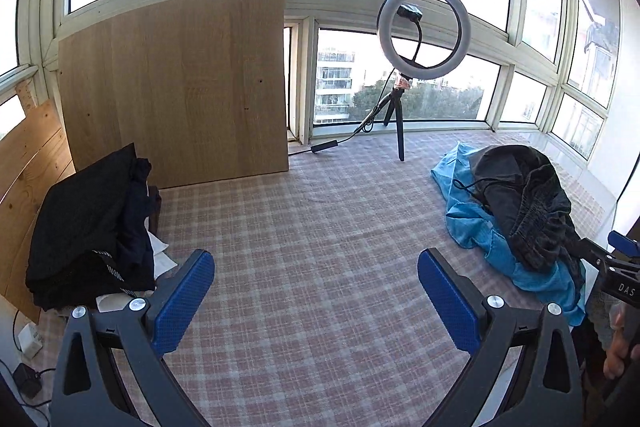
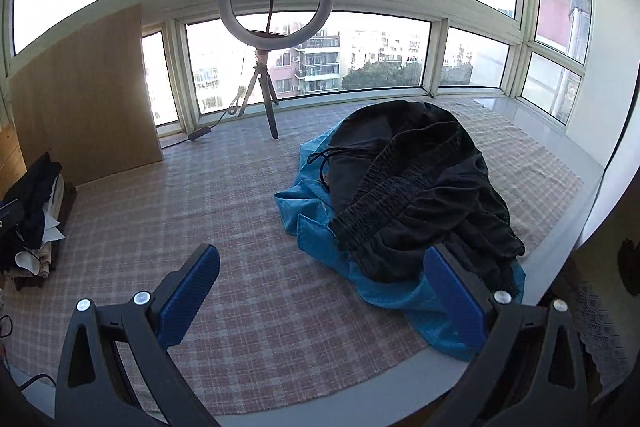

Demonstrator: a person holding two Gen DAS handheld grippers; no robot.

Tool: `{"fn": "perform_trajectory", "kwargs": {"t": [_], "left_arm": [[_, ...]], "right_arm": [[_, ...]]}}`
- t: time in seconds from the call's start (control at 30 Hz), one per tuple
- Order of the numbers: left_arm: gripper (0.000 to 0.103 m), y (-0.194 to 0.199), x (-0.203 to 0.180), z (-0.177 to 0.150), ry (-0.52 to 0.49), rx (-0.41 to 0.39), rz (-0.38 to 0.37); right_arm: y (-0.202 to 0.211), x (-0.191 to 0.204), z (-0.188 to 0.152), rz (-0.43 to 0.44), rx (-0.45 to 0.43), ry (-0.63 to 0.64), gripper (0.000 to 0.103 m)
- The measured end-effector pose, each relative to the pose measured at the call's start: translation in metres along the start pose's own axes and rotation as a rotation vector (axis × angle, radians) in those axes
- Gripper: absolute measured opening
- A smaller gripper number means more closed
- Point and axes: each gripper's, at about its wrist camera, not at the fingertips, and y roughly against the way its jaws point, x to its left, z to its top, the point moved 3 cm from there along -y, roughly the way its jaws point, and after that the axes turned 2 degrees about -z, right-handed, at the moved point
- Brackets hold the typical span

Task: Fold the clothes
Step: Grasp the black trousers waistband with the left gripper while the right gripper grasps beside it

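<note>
A heap of unfolded clothes lies on the checked cloth (image 1: 312,227): dark shorts with an elastic waistband (image 2: 420,195) on top of a blue garment (image 2: 316,227). In the left wrist view the same heap sits at the right, dark shorts (image 1: 528,203) over the blue garment (image 1: 472,219). A stack of folded dark clothes (image 1: 88,227) rests at the left, also seen small in the right wrist view as the folded stack (image 2: 36,211). My left gripper (image 1: 316,297) hangs open over bare cloth. My right gripper (image 2: 322,297) is open, its right finger just in front of the heap.
A ring light on a small tripod (image 1: 420,39) stands at the back by the windows, its cable (image 1: 340,143) trailing on the cloth. A wooden board (image 1: 176,83) leans at the back left. A hand holding the other gripper (image 1: 620,287) shows at the right edge.
</note>
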Motion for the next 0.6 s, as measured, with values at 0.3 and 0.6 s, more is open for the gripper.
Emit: {"fn": "perform_trajectory", "kwargs": {"t": [0.3,0.6], "left_arm": [[0.102,-0.045,-0.106,0.017,-0.103,0.04,-0.099],[0.102,-0.127,-0.255,0.051,-0.223,0.07,-0.191]], "right_arm": [[-0.042,-0.116,0.029,-0.089,0.016,-0.089,0.103],[-0.129,-0.194,0.095,-0.021,0.041,-0.002,0.093]]}}
